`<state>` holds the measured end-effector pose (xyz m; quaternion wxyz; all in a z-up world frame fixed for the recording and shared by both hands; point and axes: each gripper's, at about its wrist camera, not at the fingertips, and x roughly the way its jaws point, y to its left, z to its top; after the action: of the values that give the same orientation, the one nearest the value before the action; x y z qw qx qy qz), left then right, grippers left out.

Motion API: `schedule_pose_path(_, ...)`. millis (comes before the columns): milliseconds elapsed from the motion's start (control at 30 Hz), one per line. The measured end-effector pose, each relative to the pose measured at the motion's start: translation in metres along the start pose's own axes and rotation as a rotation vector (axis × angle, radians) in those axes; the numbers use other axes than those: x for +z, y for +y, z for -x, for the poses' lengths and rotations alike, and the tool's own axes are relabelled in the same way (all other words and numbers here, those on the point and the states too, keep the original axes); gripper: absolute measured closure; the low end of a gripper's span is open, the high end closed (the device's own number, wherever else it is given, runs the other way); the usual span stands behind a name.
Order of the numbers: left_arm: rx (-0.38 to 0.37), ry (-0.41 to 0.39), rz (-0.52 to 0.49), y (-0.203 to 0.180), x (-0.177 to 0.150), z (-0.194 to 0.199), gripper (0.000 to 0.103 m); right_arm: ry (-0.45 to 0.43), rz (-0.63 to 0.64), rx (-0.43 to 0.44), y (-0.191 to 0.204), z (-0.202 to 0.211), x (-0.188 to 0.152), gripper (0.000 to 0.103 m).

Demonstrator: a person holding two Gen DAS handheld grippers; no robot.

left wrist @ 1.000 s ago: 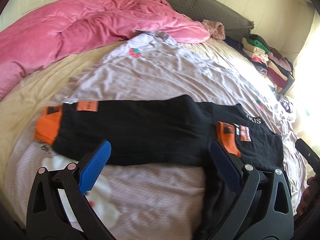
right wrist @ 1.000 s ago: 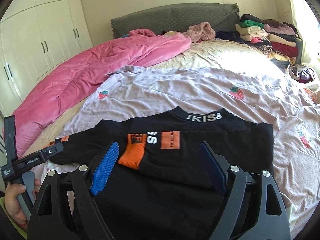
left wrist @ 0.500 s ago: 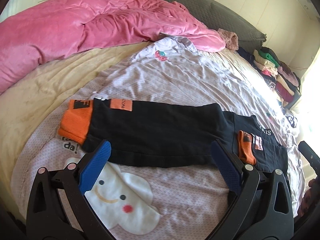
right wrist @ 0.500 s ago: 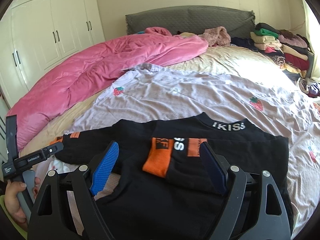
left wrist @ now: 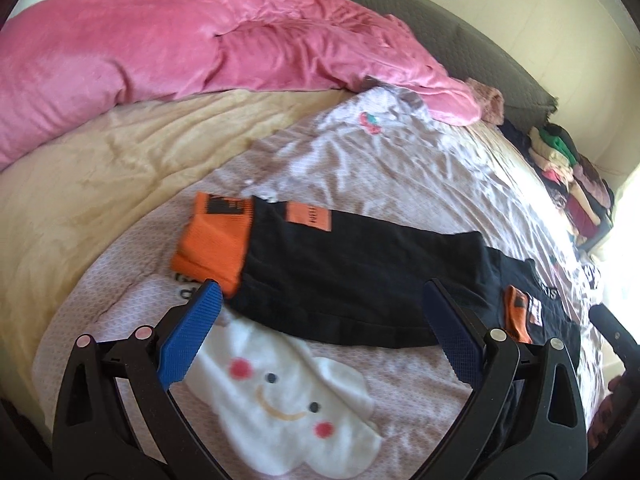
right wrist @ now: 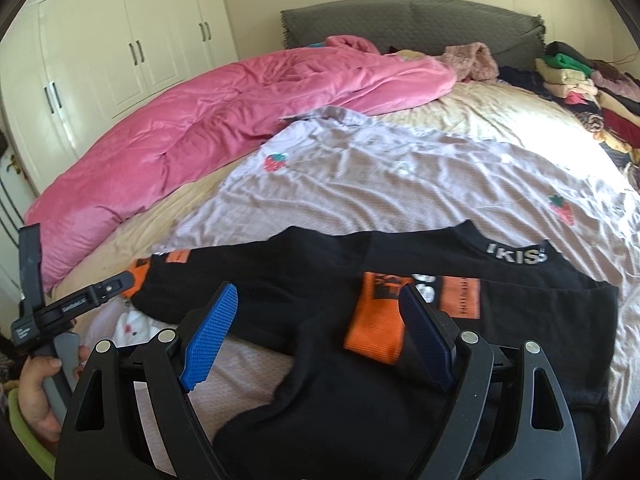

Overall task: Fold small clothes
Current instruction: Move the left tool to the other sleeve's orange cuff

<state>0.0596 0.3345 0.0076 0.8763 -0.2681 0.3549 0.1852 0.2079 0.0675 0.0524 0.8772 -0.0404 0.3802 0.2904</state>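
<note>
On the bed's lilac sheet (right wrist: 400, 184) lies the black sweater (right wrist: 312, 280), one sleeve folded across its chest, the other stretched flat with its orange cuff (left wrist: 212, 240) near the sheet's edge. Both the left gripper (left wrist: 320, 320) and the right gripper (right wrist: 320, 320) hover just over it, jaws wide and holding nothing. Bare sheet spreads beyond the collar toward the pink duvet (right wrist: 208, 120) and a clothes stack (right wrist: 580, 80).

Black tongs (left wrist: 320, 300), blue ribbed pads (right wrist: 210, 340) (silver pivot screws); lime sleeve.
</note>
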Motion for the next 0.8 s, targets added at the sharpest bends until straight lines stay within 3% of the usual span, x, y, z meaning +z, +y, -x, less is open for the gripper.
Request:
schedule_pose_path(367, 0.034, 0.007, 0.124, 0.046, 0.001, -0.007, 0.010, 0.042, 0.050, 0.067, 0.034, -0.025, 0.002, 0.021)
schedule_pose_path(500, 0.015, -0.009, 0.207, 0.063, 0.000, -0.011, 0.010, 0.051, 0.048, 0.081, 0.038, -0.029, 0.000, 0.021)
schedule_pose_path(800, -0.001, -0.011, 0.258, 0.072, -0.007, -0.030, 0.010, 0.086, 0.029, 0.086, 0.038, -0.041, -0.012, 0.021)
